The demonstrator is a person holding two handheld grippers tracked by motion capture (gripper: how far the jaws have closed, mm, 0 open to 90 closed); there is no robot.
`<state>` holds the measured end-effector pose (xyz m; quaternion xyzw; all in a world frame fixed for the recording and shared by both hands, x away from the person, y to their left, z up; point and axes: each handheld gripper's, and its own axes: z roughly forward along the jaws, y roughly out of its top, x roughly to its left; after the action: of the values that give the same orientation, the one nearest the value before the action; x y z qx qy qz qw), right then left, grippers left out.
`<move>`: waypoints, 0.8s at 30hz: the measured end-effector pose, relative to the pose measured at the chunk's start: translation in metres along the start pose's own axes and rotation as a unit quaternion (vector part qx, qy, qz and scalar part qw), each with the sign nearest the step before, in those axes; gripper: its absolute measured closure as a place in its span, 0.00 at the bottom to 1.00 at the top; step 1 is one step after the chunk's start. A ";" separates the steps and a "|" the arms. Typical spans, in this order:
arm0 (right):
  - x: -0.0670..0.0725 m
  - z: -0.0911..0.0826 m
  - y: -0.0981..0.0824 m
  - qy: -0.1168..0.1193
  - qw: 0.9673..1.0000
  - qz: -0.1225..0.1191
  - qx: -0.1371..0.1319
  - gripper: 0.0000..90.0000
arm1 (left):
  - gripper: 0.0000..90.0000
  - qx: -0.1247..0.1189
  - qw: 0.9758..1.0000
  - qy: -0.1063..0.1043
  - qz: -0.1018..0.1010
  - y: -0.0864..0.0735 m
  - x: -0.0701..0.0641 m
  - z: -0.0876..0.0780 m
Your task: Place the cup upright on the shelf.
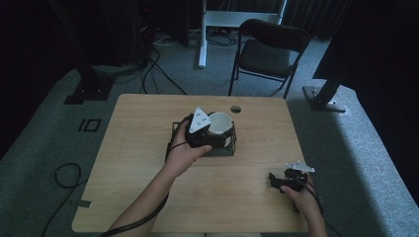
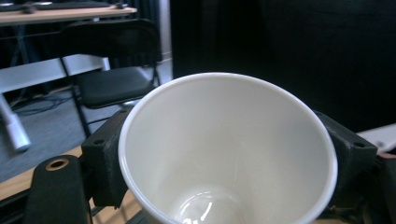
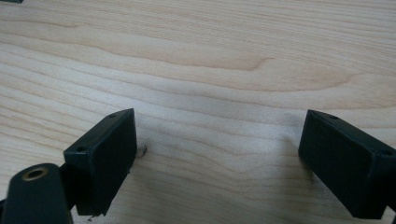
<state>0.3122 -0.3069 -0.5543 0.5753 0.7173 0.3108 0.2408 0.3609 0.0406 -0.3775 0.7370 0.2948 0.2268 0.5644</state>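
High view shows the left gripper [image 1: 210,132] clamping a white cup [image 1: 220,123] at table centre; probably light, thin-walled, crushable. Right gripper [image 1: 282,181], at 4 o'clock, gapes wide.

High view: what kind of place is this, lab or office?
Most likely a lab or recording room: a lone wooden table on grey carpet, black curtains around it, loose cables on the floor, dark rig stands and a folding chair behind.
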 end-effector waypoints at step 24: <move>0.000 0.000 0.000 0.000 1.000 0.000 0.000 0.12 | 0.23 0.017 0.995 0.092 -0.045 -0.034 0.048 0.027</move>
<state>0.3122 -0.3069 -0.5544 0.5752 0.7172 0.3110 0.2409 0.4078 0.0613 -0.4178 0.7086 0.3824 0.2631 0.5314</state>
